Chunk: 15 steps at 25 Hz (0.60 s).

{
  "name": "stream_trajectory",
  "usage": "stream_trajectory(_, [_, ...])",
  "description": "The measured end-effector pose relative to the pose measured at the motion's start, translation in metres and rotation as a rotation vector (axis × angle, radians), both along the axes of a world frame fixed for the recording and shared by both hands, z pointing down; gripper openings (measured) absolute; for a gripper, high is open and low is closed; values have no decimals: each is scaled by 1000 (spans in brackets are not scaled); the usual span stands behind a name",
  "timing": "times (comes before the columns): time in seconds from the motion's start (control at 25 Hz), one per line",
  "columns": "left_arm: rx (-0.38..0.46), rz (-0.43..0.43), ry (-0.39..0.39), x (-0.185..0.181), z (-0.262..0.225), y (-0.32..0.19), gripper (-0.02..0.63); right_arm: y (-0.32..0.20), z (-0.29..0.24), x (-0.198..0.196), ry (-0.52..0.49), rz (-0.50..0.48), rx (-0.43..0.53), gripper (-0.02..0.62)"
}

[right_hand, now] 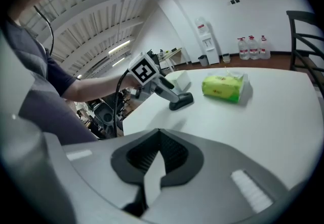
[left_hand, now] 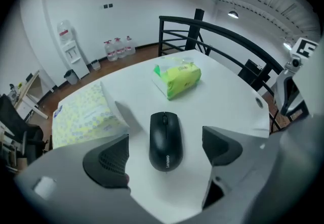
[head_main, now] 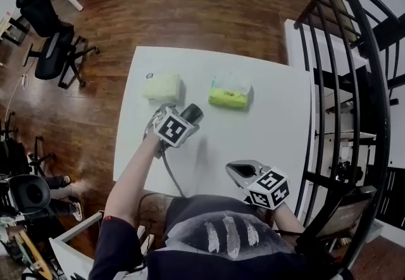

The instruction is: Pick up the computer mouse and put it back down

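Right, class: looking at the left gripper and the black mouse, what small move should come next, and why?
Probably close the left gripper on the mouse. Its jaws stand wide apart with the mouse lying centred between them on the table, and neither pad touches it yet, so nothing is gripped.

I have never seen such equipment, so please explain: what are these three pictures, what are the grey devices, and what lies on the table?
A person holds a gripper in each hand. The head view looks down from the person's head; the other two come from a camera on each gripper. On the table lie a black computer mouse, a green pack and a pale yellow pack. The left gripper is open around the mouse, not touching it; the right gripper is shut and empty.
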<state>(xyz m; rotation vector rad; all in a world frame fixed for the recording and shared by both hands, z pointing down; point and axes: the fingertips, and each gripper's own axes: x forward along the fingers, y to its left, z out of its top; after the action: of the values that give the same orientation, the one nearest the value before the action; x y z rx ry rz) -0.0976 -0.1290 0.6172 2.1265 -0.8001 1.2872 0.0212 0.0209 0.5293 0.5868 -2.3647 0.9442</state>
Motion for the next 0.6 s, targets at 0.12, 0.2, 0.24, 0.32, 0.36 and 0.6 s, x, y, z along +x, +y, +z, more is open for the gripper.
stream_trajectory(0.12, [-49, 21, -31, 1, 23, -7, 436, -5, 3, 2, -4, 24, -18, 5])
stream_trajectory(0.2, [-69, 32, -45, 6, 32, -9, 431, -6, 5, 6, -6, 31, -27, 5])
stream_trajectory(0.24, [-75, 36, -51, 8, 36, -9, 425, -7, 6, 8, -6, 34, -30, 5])
stream_trajectory(0.32, [-86, 45, -63, 10, 42, -10, 413, -7, 7, 9, -8, 43, -35, 5])
stream_trajectory(0.36, [-93, 51, -69, 9, 45, -9, 410, -7, 7, 8, -8, 46, -37, 5])
stream_trajectory(0.6, [-122, 98, -117, 6, 56, -9, 388, -16, 11, 7, 5, 73, -32, 5])
